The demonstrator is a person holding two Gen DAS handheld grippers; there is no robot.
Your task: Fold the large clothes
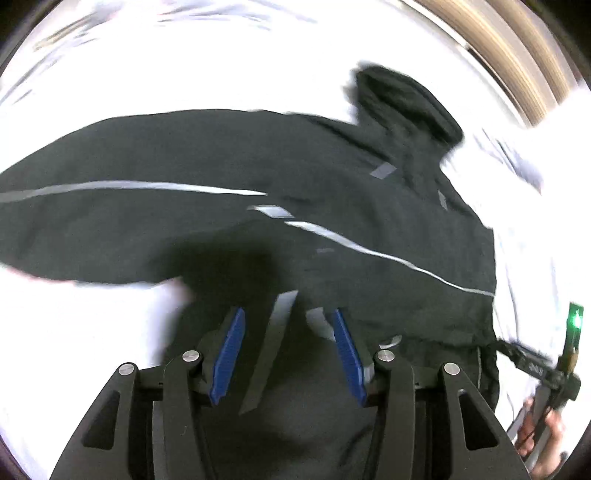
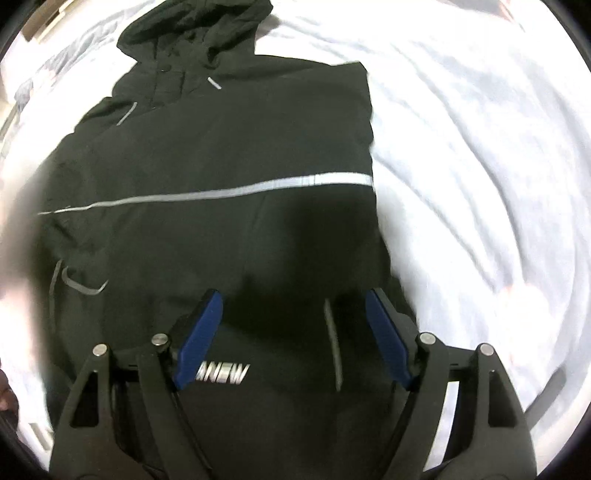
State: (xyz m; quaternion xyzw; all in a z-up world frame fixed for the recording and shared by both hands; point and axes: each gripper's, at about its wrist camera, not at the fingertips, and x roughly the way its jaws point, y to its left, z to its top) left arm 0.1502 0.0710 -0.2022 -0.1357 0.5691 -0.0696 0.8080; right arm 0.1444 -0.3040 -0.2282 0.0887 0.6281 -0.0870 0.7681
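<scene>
A black hooded jacket [image 1: 229,158] with a grey reflective stripe lies spread on a white bed sheet [image 1: 221,55]. In the right wrist view the jacket [image 2: 236,140] lies hood-up, hood [image 2: 195,26] at the top, right side folded in to a straight edge. My left gripper [image 1: 288,317] is open and empty, just above the jacket's lower part. My right gripper [image 2: 293,299] is open and empty above the hem, near white "ANEW" lettering [image 2: 225,373]. The right gripper also shows at the left wrist view's right edge [image 1: 546,365].
The rumpled white sheet [image 2: 480,147] stretches to the right of the jacket. A wooden bed frame or floor strip [image 1: 498,40] shows at the top right of the left wrist view. A hand [image 1: 543,443] holds the other gripper.
</scene>
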